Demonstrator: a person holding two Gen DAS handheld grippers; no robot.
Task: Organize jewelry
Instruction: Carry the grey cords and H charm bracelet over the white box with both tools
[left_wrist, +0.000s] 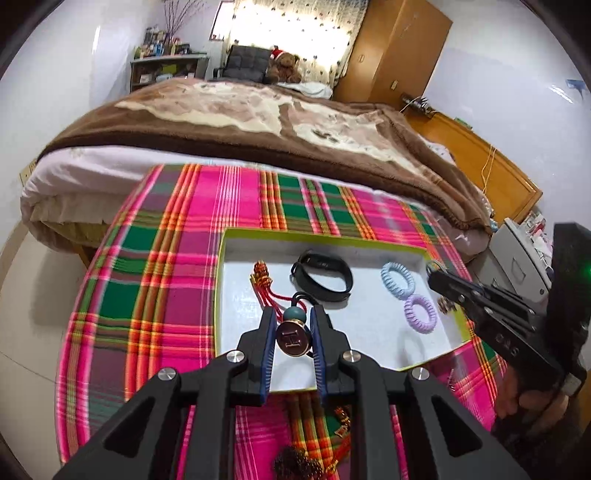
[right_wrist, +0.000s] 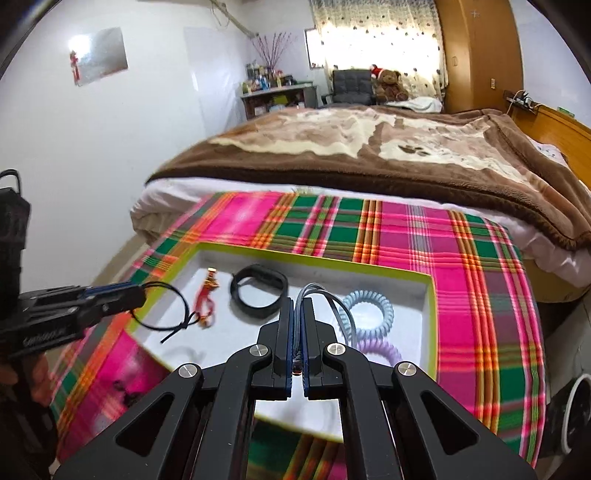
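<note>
Holding a round gold-rimmed button charm (left_wrist: 291, 340) between nearly closed jaws, the left gripper (left_wrist: 291, 317) is hanging over the near edge of the shallow green-rimmed tray (left_wrist: 325, 236), the charm's teal bead (left_wrist: 293, 315) and black elastic loop (right_wrist: 162, 306) trailing forward over the white floor. The right gripper (right_wrist: 297, 314) is pinching a grey hair tie (right_wrist: 325, 299) with its jaws pressed almost together, hovering above the tray's right half. Nearest the person, some dark beaded and gold pieces (left_wrist: 295, 461) are lying on the plaid cloth (left_wrist: 166, 258) outside the tray, so sorting seems only partly done. Inside, a red knotted cord (left_wrist: 264, 284), a black wristband (left_wrist: 321, 277), a blue coil tie (left_wrist: 398, 280) and a purple coil tie (left_wrist: 421, 314) are already resting. Bare white floor is showing at the near centre, giving both tools room to lower, though the raised rim and the coil ties are crowding the right side. Beyond the cloth, a bed (left_wrist: 240, 122) is filling the background.
</note>
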